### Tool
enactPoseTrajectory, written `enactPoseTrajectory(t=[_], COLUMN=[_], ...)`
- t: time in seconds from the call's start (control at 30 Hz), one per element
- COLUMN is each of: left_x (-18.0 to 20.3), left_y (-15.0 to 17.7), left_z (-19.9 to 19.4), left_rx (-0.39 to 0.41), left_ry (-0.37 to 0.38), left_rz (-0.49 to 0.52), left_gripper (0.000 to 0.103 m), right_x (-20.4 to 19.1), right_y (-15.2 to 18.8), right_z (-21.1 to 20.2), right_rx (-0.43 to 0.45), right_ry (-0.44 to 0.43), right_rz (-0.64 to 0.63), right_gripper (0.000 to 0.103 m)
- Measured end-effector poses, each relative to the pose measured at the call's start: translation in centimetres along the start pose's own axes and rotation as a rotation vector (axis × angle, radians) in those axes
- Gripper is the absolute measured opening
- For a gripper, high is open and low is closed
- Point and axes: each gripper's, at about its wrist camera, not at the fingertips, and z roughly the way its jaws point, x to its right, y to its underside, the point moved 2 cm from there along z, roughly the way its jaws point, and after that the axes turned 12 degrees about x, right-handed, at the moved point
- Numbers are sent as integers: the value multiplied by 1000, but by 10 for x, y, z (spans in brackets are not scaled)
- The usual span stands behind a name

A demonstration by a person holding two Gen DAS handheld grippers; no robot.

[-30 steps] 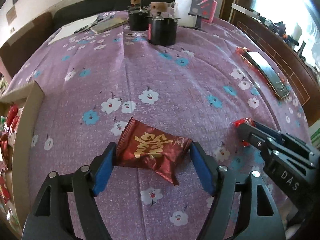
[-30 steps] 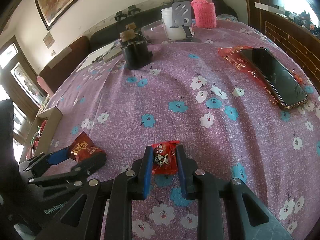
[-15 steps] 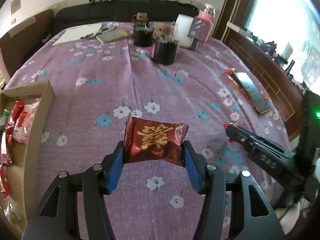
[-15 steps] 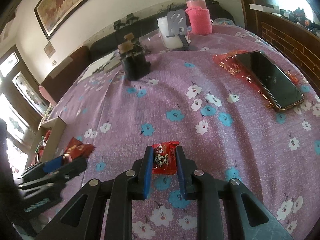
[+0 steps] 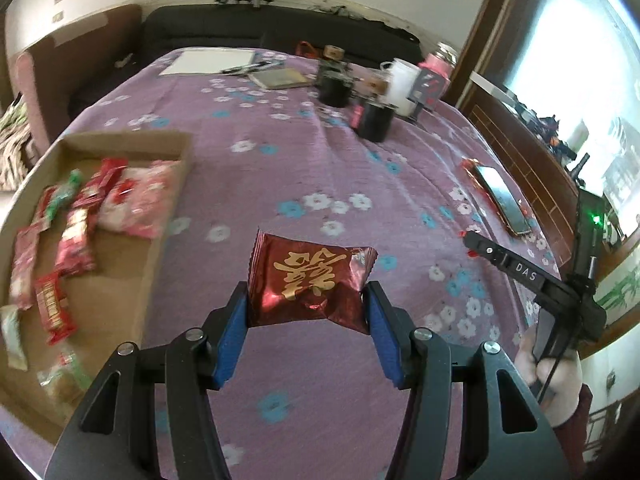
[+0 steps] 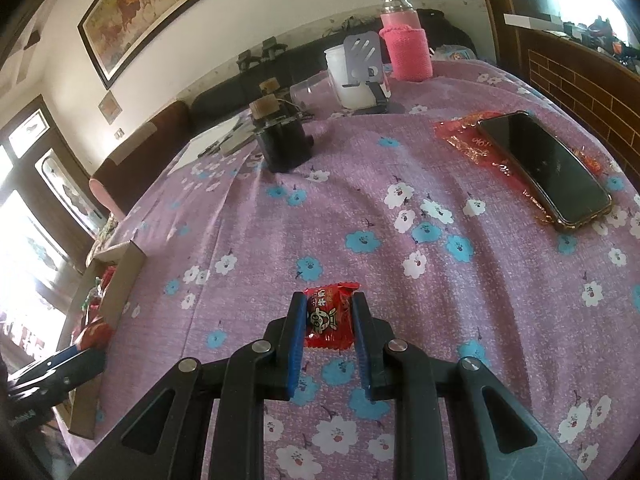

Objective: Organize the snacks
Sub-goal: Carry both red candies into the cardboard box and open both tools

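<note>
Purple flowered tablecloth [image 6: 460, 288] fills both views — and both tools are loaded. Left gripper [image 5: 306, 316] is clamped on a dark red gold-lettered packet [image 5: 310, 280], held above the cloth just right of the cardboard box [image 5: 160, 220] of snacks. Right gripper [image 6: 329, 330] pinches a small bright red candy [image 6: 329, 318] between narrow-set blue pads, the phone [image 6: 544, 166] lying well beyond.

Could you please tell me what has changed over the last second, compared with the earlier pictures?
The left gripper has lifted its dark red packet off the cloth and swung left toward the box, which now shows far more. The right gripper has also risen slightly. Both stay shut on their snacks; the small red packet, phone and jars are unmoved.
</note>
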Motion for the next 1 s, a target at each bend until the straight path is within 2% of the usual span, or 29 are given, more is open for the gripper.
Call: enactPoseTrajectory(t=[0.37,0.53,0.63,0.8,1.0], left_x=[-109,-146,-160,-179,-187], left_y=[5,13,18,25,35], left_z=[-65,-80,-88,-87,-78], left_rx=[106,121,128,128,99], left_ry=[-122,-157,-179,-211,-196], left_rz=[-178,-245,-253,-264,-268], left_gripper=[55,55,55,55,55], right_x=[-7,-11,-17,-54,-146], right_y=[4,6,5,7,15], right_z=[5,5,4,-5,-13], right_rx=[3,14,7,-31,-66], right_ry=[27,41,49,-58,-215], right_rz=[-33,-56,-60,-38,-172], right_gripper=[23,23,23,23,23])
